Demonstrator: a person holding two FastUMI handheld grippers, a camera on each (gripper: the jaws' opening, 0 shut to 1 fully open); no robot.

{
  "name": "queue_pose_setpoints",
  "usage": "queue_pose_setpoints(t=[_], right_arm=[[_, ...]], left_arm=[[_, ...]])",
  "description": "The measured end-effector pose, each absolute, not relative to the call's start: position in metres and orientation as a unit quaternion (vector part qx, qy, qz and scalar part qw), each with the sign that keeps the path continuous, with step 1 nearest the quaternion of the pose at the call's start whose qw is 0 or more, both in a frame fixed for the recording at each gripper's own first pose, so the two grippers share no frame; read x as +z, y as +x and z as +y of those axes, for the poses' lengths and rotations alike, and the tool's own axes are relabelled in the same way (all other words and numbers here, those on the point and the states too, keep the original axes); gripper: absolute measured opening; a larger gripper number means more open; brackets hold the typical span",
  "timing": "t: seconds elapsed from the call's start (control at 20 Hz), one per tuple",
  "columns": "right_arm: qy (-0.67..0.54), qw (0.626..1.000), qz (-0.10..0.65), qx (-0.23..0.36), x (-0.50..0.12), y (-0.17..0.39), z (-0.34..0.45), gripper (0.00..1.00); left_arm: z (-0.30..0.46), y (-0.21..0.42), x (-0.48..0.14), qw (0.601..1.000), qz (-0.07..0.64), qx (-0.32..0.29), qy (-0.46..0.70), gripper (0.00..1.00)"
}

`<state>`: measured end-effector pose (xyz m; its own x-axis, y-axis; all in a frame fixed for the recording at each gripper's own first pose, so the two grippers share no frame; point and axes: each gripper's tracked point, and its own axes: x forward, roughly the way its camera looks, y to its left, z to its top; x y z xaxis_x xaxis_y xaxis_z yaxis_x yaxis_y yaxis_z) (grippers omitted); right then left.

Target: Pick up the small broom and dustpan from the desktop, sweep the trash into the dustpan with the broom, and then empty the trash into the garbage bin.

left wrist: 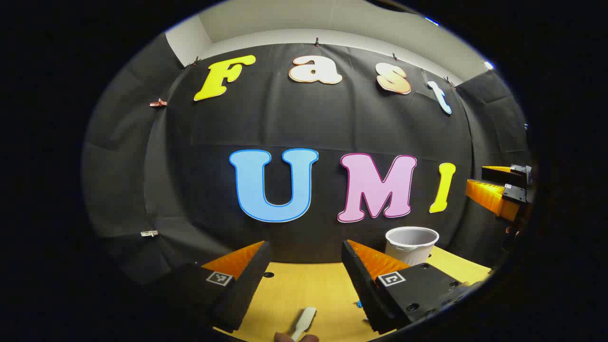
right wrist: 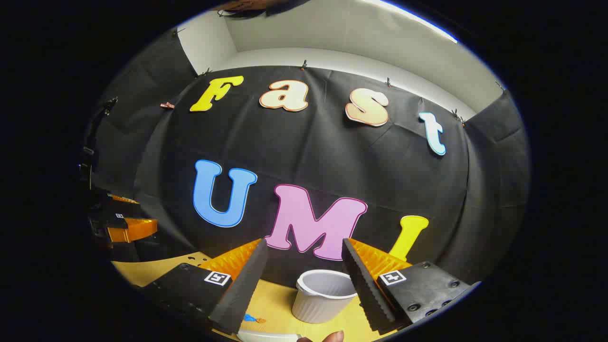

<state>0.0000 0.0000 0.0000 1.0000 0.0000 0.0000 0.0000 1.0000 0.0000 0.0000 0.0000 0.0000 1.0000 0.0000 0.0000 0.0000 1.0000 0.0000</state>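
In the left gripper view, the left hand-held gripper (left wrist: 306, 266) is held above the desk (left wrist: 304, 289) with its two fingers spread wide and nothing between them. Below the gap, at the bottom edge, a white handle (left wrist: 304, 322) is seen lying on the desk, with a fingertip (left wrist: 285, 337) just beside its near end; whether it belongs to the broom or the dustpan cannot be told. A small blue scrap (left wrist: 358, 304) is seen on the desk close to the right finger. Farther off to the right, the white ribbed bin (left wrist: 411, 244) stands upright on the desk near the black cloth wall. At the right edge of this view the right hand-held gripper (left wrist: 496, 187) is seen in the air.

In the right gripper view, the right hand-held gripper (right wrist: 304, 273) is likewise held spread apart and empty. The bin (right wrist: 323, 295) is framed between its fingers, standing on the desk (right wrist: 270, 297). Blue and orange scraps (right wrist: 251, 318) lie on the desk left of the bin, and a white rim (right wrist: 266, 336) is seen at the bottom edge beside a fingertip (right wrist: 332, 336). The left hand-held gripper (right wrist: 126, 223) is seen at the left edge.
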Motion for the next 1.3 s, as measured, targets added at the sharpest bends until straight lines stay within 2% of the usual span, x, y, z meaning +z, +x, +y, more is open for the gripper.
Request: queue_pose_setpoints(t=[0.95, 1.15, 1.3], right_arm=[[0.032, 0.998, 0.047, 0.019, -0.031, 0.0, -0.007, 0.97], [0.034, 0.994, 0.095, 0.035, -0.065, -0.011, -0.011, 0.98], [0.045, 0.982, 0.175, 0.062, -0.116, -0.032, -0.011, 0.98]], left_arm=[[-0.022, 0.012, -0.006, 1.0, 0.007, 0.004, -0.014, 0.95], [-0.023, 0.012, -0.036, 0.999, 0.043, 0.0, -0.014, 0.95], [-0.014, 0.006, -0.068, 0.996, 0.082, 0.009, -0.019, 0.95]])
